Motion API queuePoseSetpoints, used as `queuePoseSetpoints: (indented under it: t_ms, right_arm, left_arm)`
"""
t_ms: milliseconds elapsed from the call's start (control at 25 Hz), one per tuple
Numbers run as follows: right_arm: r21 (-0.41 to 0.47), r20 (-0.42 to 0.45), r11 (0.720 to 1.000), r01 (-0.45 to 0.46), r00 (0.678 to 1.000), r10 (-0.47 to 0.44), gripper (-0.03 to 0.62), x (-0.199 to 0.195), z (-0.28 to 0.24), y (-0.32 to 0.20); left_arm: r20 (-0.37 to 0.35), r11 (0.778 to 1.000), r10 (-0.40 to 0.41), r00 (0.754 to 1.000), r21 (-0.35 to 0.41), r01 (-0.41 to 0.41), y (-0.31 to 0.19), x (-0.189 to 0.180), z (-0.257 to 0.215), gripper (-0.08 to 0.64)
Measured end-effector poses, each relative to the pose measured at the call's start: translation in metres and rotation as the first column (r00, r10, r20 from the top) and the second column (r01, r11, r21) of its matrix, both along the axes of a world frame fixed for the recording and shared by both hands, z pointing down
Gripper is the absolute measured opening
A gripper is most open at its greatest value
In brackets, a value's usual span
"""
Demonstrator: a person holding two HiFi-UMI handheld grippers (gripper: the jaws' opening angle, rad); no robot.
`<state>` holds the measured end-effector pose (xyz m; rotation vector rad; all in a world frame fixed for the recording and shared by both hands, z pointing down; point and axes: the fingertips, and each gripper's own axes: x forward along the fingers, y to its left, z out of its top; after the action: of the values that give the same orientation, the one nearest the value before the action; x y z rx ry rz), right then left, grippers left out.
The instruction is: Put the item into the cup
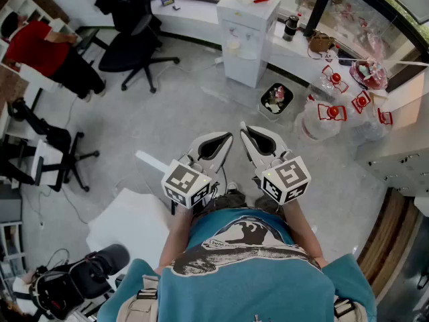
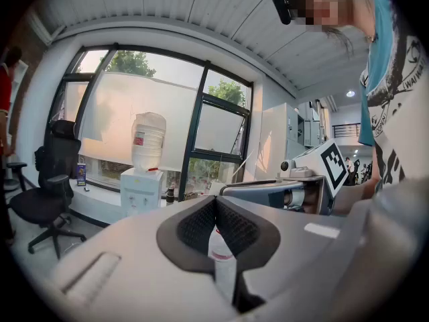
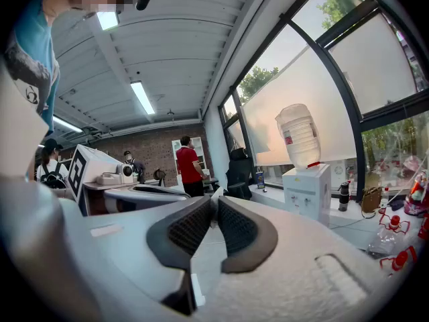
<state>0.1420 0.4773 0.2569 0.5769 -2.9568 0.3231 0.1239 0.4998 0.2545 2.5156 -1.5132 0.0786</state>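
Note:
No cup and no item shows in any view. I hold both grippers side by side in front of the person's chest, pointing roughly level over a grey floor (image 1: pixel 181 113). My left gripper (image 1: pixel 230 137) has its jaw tips together with nothing between them; in its own view the left gripper (image 2: pixel 216 203) frames only a distant bottle through the slit below the tips. My right gripper (image 1: pixel 243 127) is also shut and empty, and in its own view the right gripper (image 3: pixel 216 203) points toward the windows. Each gripper's marker cube (image 1: pixel 188 183) sits close to the body.
A white water dispenser (image 1: pixel 244 35) stands ahead by the window counter, a small waste bin (image 1: pixel 275 99) beside it. Water jugs with red handles (image 1: pixel 332 113) lie to the right. A black office chair (image 1: pixel 134 45) and a seated person in red (image 1: pixel 40 45) are at left. A white tabletop (image 1: pixel 127 227) is at lower left.

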Motion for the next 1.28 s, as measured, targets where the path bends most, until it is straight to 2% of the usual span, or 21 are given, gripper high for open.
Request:
queuePoseSetpoints:
  t_ms: [320, 640, 960, 1280]
  right_arm:
    - [-0.016, 0.024, 0.999, -0.034, 0.999, 0.034, 0.034, -0.009, 0.002, 0.003]
    - [-0.038, 0.001, 0.996, -0.081, 0.997, 0.081, 0.034, -0.001, 0.014, 0.004]
    - [-0.051, -0.014, 0.998, -0.026, 1.0, 0.025, 0.034, -0.027, 0.019, -0.003]
    - [-0.092, 0.001, 0.995, 0.031, 1.0, -0.031, 0.035, -0.056, 0.027, -0.062]
  left_arm:
    - [0.005, 1.0, 0.014, 1.0, -0.002, -0.014, 0.004, -0.012, 0.005, -0.002]
    - [0.007, 1.0, 0.018, 1.0, -0.025, -0.018, 0.01, -0.022, 0.016, -0.002]
    - [-0.015, 1.0, 0.006, 1.0, -0.006, -0.006, -0.001, -0.038, 0.017, 0.018]
    - [-0.024, 0.998, -0.061, 0.998, -0.032, 0.06, -0.046, -0.066, 0.025, 0.018]
